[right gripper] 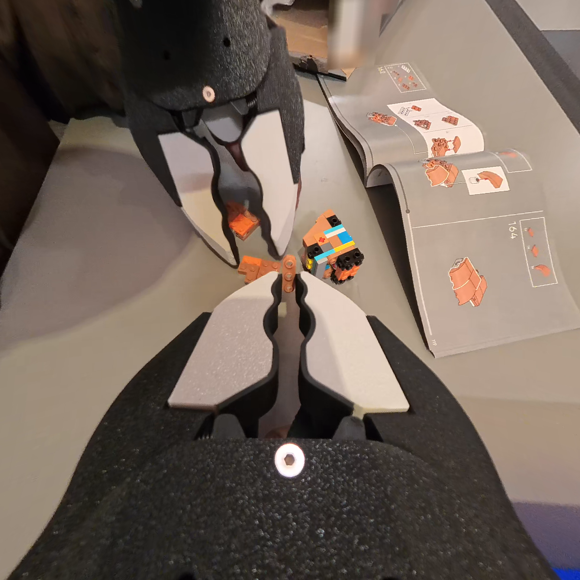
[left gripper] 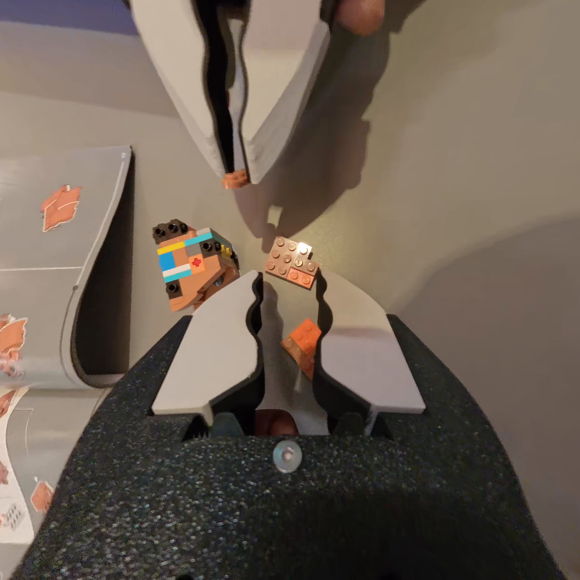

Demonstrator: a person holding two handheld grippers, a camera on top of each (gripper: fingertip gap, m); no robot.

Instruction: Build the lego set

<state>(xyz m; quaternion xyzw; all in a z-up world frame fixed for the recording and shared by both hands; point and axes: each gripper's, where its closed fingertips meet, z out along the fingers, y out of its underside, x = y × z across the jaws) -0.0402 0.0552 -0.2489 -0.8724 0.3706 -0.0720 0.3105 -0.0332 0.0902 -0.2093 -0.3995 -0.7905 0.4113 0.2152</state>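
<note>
Left wrist view, left to right: one open instruction booklet (left gripper: 62, 266) with grey pages, curled at the fold, lying on the grey table (left gripper: 470, 219). Just right of it, one multicolour lego sub-assembly (left gripper: 191, 266), tan body with black studded corner bricks, yellow, blue, white and teal stripes and an orange tile with a red mark; it lies tipped on its side. Next, one flat tan plate assembly (left gripper: 292, 262), studs up, with an orange two-stud section at one corner. One orange brick cluster (left gripper: 303, 343) sits between the spread fingers of the left gripper (left gripper: 288, 279); jaws released, holding nothing. Opposite, right gripper (left gripper: 240, 179) is clenched on one narrow brown stud strip (right gripper: 288, 273), above the plate assembly. Loose lego items counted: four.
</note>
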